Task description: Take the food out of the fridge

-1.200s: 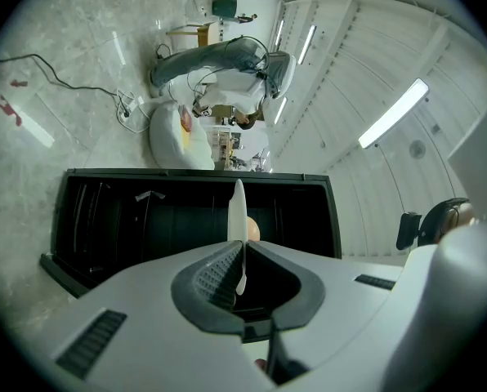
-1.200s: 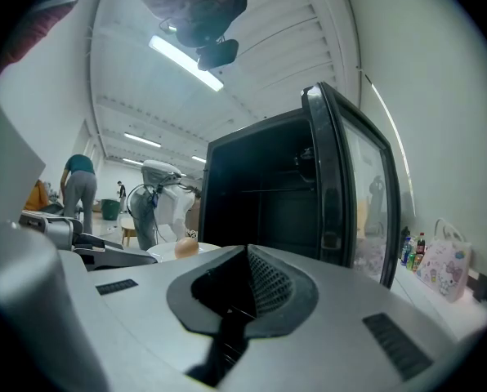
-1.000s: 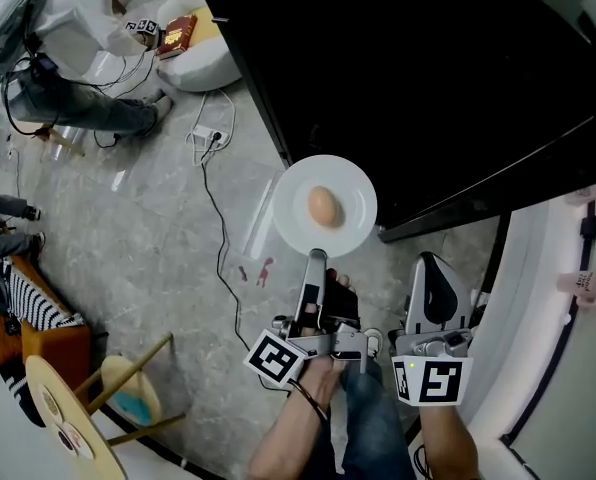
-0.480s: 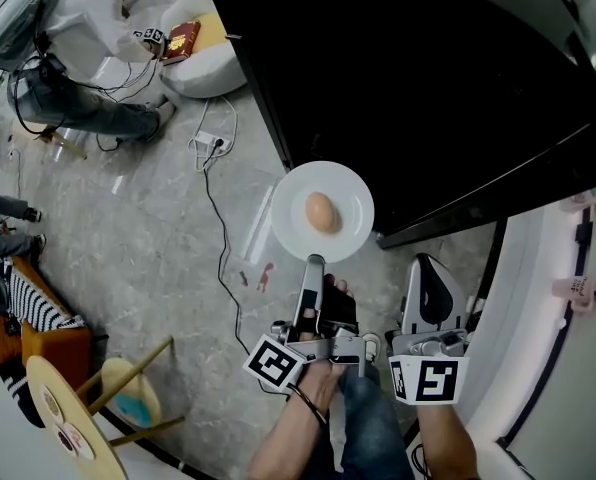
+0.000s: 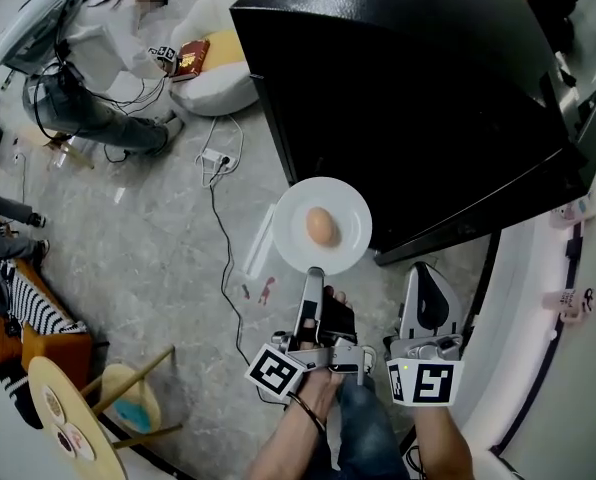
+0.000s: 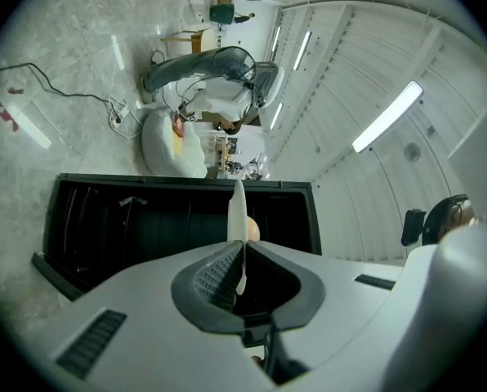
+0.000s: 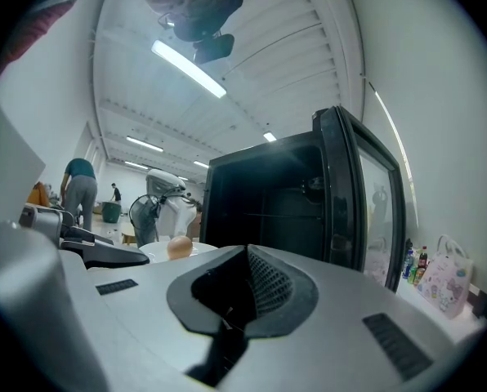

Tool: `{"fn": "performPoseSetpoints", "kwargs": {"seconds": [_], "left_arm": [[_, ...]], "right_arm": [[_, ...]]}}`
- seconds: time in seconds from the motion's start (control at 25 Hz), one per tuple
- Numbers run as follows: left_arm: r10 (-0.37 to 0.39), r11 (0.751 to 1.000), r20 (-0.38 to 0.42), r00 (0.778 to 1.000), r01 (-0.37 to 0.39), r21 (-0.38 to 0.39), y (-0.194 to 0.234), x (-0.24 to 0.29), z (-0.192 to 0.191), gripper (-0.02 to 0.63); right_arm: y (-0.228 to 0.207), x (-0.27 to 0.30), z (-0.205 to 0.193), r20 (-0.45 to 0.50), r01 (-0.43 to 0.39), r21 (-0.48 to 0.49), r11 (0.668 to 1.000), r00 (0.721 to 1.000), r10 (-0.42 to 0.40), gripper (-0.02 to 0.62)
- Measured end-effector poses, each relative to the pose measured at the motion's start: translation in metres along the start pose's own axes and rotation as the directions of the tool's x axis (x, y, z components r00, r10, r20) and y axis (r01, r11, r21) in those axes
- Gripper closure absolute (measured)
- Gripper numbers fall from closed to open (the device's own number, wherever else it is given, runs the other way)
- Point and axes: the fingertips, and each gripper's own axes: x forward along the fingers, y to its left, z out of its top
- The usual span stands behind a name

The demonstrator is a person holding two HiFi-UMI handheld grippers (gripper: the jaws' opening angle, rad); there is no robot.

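White round ceramic plate (image 5: 290, 208) with brown egg (image 5: 321, 226) clamped at rim by left gripper (image 5: 314, 272), outside black fridge (image 5: 408, 98). Right gripper (image 5: 425, 273) closed, empty. Removal apparently done; set-down pending.

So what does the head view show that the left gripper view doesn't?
Only the head view: the plate as a full round disc with the whole egg on it, and the marker cube behind the left gripper. Only the left gripper view: the plate's rim edge-on, pinched between that gripper's jaws, and a ceiling light. Both: plate, egg and the black fridge.
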Motion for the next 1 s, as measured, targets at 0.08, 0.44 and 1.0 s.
{"fn": "performPoseSetpoints", "kwargs": {"seconds": [0.08,0.44,1.0], "left_arm": [[-0.001,1.000,0.005,1.000,0.001,-0.006,-0.012,0.000,0.004,0.584],[-0.007,1.000,0.025,1.000,0.007,-0.014,-0.060,-0.001,0.009,0.584],[-0.001,0.999,0.048,0.999,0.003,-0.041,-0.136,-0.013,0.010,0.584]], "right_arm": [[0.004,-0.002,0.010,-0.004,0.001,-0.003,1.000,1.000,-0.001,0.572],[-0.001,-0.012,0.049,0.002,0.023,-0.010,1.000,1.000,-0.023,0.572],[0.002,-0.023,0.123,0.050,0.038,-0.028,0.999,0.998,-0.036,0.572]]}}
